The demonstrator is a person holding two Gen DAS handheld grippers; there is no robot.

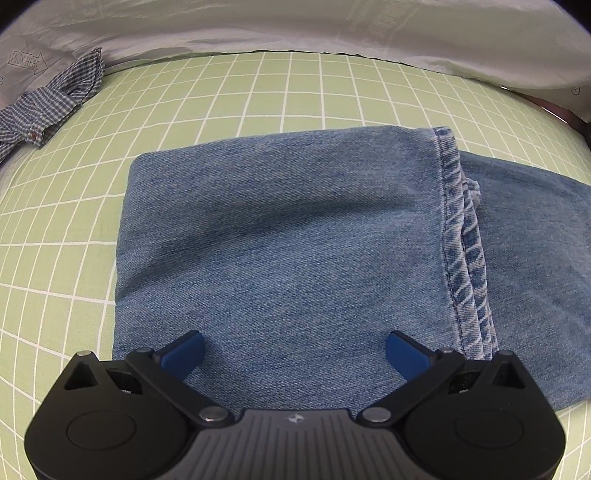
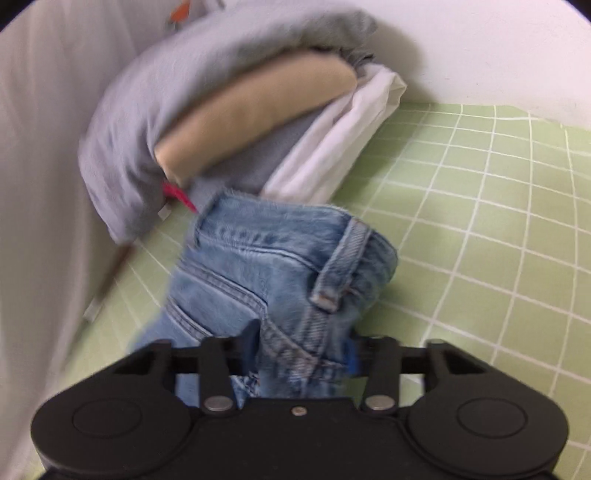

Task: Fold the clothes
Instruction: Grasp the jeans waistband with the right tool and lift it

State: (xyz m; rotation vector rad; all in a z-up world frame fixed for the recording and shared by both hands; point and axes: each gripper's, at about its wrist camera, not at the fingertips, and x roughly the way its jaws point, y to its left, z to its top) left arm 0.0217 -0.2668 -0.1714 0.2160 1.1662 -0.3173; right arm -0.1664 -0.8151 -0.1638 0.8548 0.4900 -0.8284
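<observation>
Light blue jeans (image 1: 280,236) lie folded on the green grid sheet (image 1: 258,92), with the stitched leg hem (image 1: 461,236) laid over another denim layer to the right. My left gripper (image 1: 293,350) is open just above the near part of the denim and holds nothing. In the right wrist view my right gripper (image 2: 301,350) is shut on the waistband end of the jeans (image 2: 280,266), lifted off the sheet; a belt loop (image 2: 340,266) shows on it. The image is blurred by motion.
A crumpled blue checked shirt (image 1: 48,103) lies at the far left by a white cloth wall (image 1: 295,26). In the right wrist view, a stack of folded clothes (image 2: 229,110), grey, beige and white, leans against the white wall (image 2: 33,184). The green sheet (image 2: 498,221) extends right.
</observation>
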